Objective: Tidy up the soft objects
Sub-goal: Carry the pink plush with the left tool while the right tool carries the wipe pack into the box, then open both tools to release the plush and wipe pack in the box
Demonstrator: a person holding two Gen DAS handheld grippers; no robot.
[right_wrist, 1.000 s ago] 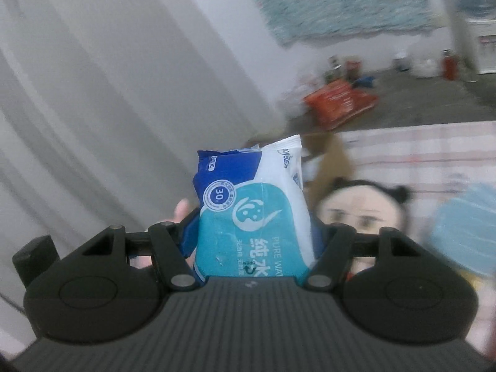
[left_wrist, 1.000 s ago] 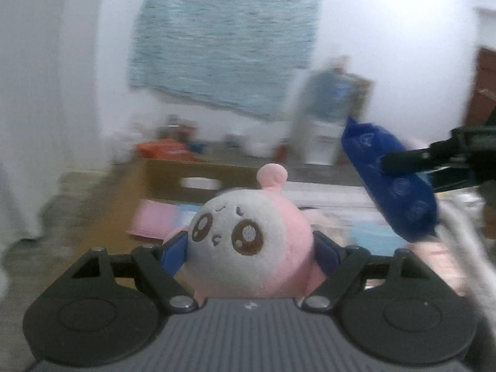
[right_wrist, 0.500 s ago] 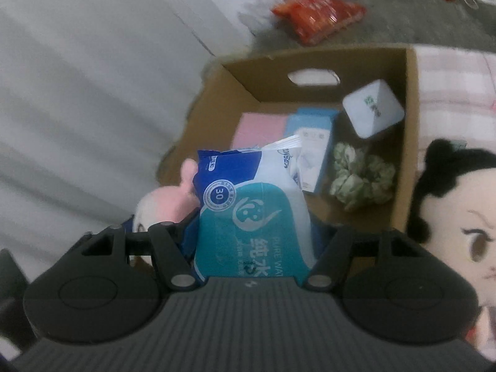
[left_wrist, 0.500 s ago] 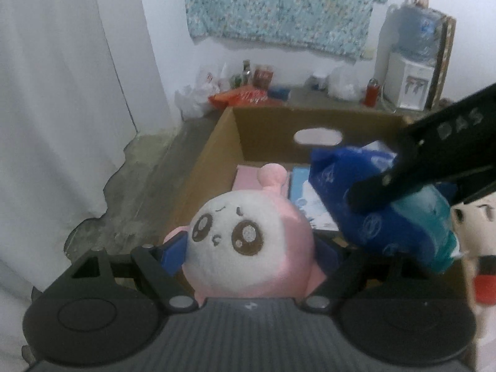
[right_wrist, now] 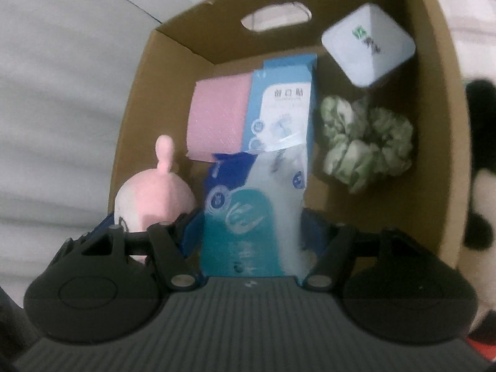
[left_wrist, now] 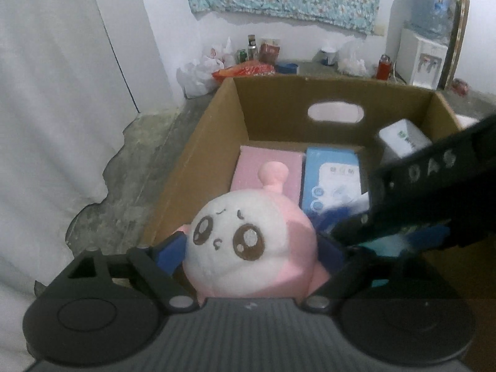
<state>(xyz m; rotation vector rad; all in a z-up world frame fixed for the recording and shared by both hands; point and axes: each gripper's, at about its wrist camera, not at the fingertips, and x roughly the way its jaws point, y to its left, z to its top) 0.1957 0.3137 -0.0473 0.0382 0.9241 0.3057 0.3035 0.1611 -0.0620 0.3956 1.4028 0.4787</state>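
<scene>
A pink and white plush (left_wrist: 248, 238) sits between the jaws of my left gripper (left_wrist: 251, 248) over the near left corner of the cardboard box (left_wrist: 279, 105). Those jaws are opening; the plush has tilted and the pads look just clear of it. My right gripper (right_wrist: 252, 229) hangs beside it with a blue and teal wipes pack (right_wrist: 248, 210) between its jaws. They are opening too, and the blurred pack is sliding forward out of them into the box (right_wrist: 434, 124). The plush (right_wrist: 155, 195) shows at the left of the right wrist view.
In the box lie a pink sponge pad (right_wrist: 217, 117), a light blue carton (right_wrist: 285, 105), a white cube pack (right_wrist: 369, 43) and a green scrunchie (right_wrist: 365, 148). A black-haired doll (right_wrist: 480, 186) lies outside the right wall. White curtain hangs at the left; clutter and a water dispenser (left_wrist: 421, 59) stand behind.
Both grippers came down and forward over the box. The plush has tilted between the left jaws, and the wipes pack has begun to slip forward out of the right jaws.
</scene>
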